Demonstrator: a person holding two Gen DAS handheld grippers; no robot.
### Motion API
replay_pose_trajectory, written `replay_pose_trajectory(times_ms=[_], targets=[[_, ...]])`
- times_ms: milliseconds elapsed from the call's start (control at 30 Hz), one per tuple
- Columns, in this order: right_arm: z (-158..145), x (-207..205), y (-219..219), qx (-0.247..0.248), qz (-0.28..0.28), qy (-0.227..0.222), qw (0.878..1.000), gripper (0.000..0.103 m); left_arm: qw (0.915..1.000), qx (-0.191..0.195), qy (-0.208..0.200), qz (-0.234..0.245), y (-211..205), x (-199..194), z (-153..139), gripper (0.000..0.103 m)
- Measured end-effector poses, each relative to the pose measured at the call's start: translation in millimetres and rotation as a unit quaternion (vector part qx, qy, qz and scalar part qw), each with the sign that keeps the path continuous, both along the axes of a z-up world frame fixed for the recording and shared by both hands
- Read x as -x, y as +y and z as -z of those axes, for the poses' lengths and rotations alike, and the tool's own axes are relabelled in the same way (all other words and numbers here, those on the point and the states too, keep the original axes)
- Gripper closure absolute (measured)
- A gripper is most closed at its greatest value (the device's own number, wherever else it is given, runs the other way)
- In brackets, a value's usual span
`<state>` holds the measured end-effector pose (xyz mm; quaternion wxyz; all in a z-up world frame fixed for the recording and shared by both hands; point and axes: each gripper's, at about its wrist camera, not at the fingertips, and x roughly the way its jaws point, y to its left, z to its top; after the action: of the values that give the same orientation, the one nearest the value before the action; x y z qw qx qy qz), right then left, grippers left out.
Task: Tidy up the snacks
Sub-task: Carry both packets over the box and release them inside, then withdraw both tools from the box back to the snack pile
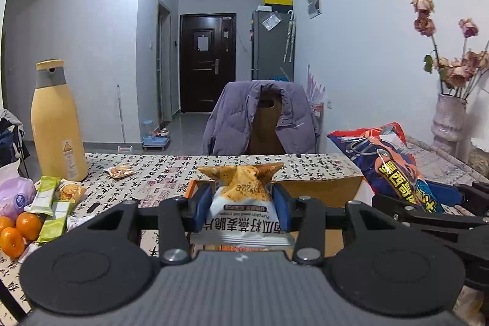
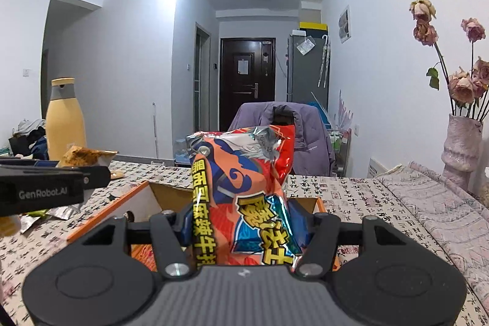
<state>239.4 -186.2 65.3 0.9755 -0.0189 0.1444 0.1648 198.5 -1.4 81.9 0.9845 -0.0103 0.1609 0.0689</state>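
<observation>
Left wrist view
Left tongs (image 1: 241,203): closed narrow on the small oat crisp packet (image 1: 244,203), blue pads pressing both of its sides; the packet is upside down and off the counter (image 1: 159,173).
Cardboard box (image 1: 321,188): open, straight ahead and just past the packet; likely the drop target.
Loose snacks: green bars (image 1: 52,210) and a small wrapped snack (image 1: 119,171) wait on the counter at left, near the oranges (image 1: 18,231) and yellow bottle (image 1: 56,121).
Advice: bring the packet fully over the box rim before letting go.

Right wrist view
Right tongs (image 2: 241,231): about half open, gripping the big red chip bag (image 2: 241,191) by its lower part; the bag stands upright above the box.
Box interior (image 2: 152,203): shows pale and open at left of the bag; its contents are mostly hidden.
Clearance: the left tongs sit close at left edge.
Advice: lower the tall bag first or stagger the two, so they do not collide; grip lightly, since the puffed bag could crush.
</observation>
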Motion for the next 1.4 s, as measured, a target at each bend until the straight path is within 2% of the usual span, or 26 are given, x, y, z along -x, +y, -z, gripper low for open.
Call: replay_pose_trajectory(times_ms=[133,300,600,667,733,800,867,933,1200,1400], targets=[[13.2,-20.0,5.7,-0.004,0.008,0.021,1.0,0.045,0.9997,0.011,0.018,-0.012,4.3,-23.9,10.4,0.059],[36.7,-50.4,11.4,0.008,0.025,0.047,0.999,0.045,0.9985,0.003,0.047,-0.027,10.7,-57.1,31.9,0.059],[59.5,-68.5,7.2,0.017,0.022,0.089,0.996,0.044,0.9963,0.013,0.084,-0.01,18.6,-77.3,68.9,0.058],[61.1,-67.7,5.8,0.015,0.02,0.096,0.995,0.042,0.9962,0.019,0.085,0.0,21.2,-77.2,71.7,0.051],[61.1,-67.4,4.0,0.013,0.021,0.097,0.995,0.041,0.9965,0.023,0.08,0.002,23.8,-75.8,72.5,0.029],[60.8,-67.3,2.0,0.009,0.021,0.096,0.995,0.032,0.9971,0.026,0.071,0.003,24.5,-72.9,70.6,0.019],[60.4,-64.4,-0.5,0.006,0.028,0.09,0.996,0.006,0.9976,0.035,0.06,-0.002,26.3,-69.0,69.4,0.001],[59.8,-64.4,-4.1,0.001,0.033,0.083,0.996,0.0,0.9982,0.041,0.044,-0.012,28.4,-63.9,66.5,0.0],[52.2,-63.1,-17.5,-0.036,0.031,0.087,0.995,0.0,0.9978,0.052,0.039,-0.014,30.1,-61.6,57.0,0.0],[24.8,-39.7,-23.5,-0.038,0.033,0.062,0.997,0.0,0.9979,0.061,0.016,-0.012,27.9,-40.0,28.8,0.0]])
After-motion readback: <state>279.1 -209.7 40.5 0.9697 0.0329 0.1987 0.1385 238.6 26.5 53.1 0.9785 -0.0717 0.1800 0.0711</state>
